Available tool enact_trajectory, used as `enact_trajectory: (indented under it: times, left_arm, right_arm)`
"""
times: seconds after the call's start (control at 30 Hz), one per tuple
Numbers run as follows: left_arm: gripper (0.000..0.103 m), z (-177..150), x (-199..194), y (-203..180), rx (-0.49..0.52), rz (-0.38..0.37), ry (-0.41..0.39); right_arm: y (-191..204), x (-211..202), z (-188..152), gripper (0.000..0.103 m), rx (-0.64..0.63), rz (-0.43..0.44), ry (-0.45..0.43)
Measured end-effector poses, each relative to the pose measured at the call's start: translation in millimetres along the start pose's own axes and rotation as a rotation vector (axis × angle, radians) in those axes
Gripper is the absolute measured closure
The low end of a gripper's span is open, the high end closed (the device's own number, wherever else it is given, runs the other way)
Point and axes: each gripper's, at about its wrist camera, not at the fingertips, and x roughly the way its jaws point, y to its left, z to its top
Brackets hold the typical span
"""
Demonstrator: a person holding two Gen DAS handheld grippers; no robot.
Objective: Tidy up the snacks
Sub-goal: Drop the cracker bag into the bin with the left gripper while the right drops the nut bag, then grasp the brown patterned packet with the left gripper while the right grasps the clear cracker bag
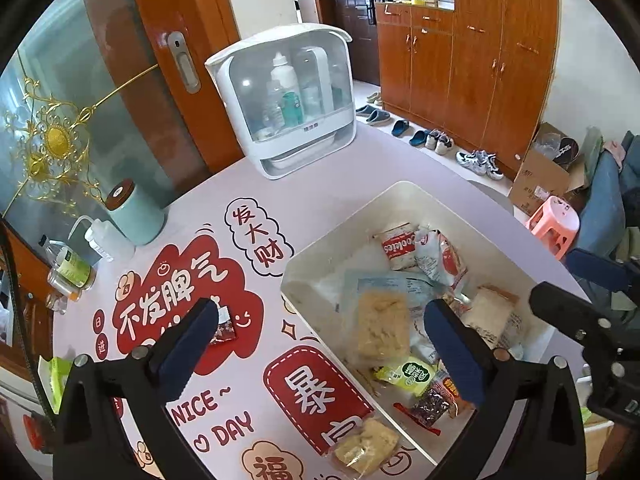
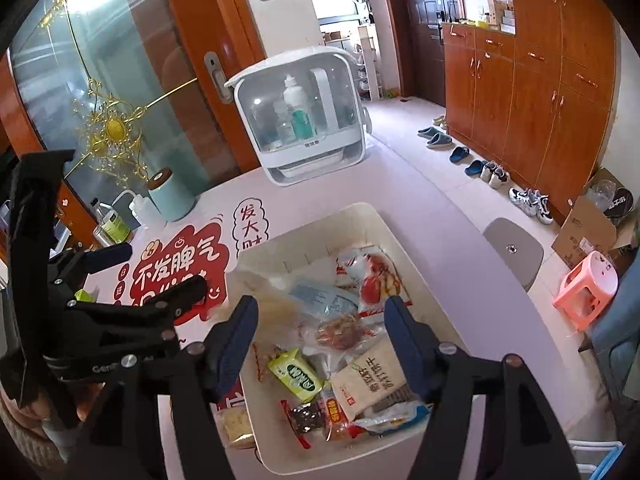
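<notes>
Lilac tablecloth [image 1: 360, 184] printed with red and white cartoon patches, legible "NICE ~ DAY" plus large Chinese characters. White rectangular plastic bin [image 2: 308, 220] on cloth, loaded with wrapped snacks: white-and-red packet lettered "Cookies" [image 1: 396, 246], yellow-green pouch with round logo [image 2: 296, 374], beige packet with dark Chinese lettering [image 2: 370, 380], clear-wrapped pale crumbly cake [image 1: 382, 326]. Outside bin: second clear-wrapped pale cake [image 1: 366, 446] just beside near wall; small red sachet [image 1: 224, 330] on red patch, next to left finger. Left gripper [image 1: 320, 340] spread wide, nothing between blue pads, straddling bin's left wall. Right gripper [image 2: 320, 340] spread above bin contents, pads clear of packets. White lidded cabinet with bottles [image 1: 288, 100] at far edge.
</notes>
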Motion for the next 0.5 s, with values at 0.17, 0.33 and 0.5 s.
enact_trajectory:
  times: [0.17,0.33,0.5]
  left_arm:
    - [0.001,-10.6,-10.5,1.9,-0.004,0.009,-0.012]
    - [0.001,-16.8,-22.6,1.4,-0.029,0.001,-0.024]
    - [0.001,-21.7,-34.7,-0.1,-0.048,-0.003,-0.037]
  right_arm:
    - [3.0,-1.7,-7.2,0.037,0.007,0.021,0.013]
    - [8.4,-8.7,-13.2,0.037,-0.011,0.034,0.013]
    - [8.5,-20.0,-18.5,0.037,-0.017,0.046,0.003]
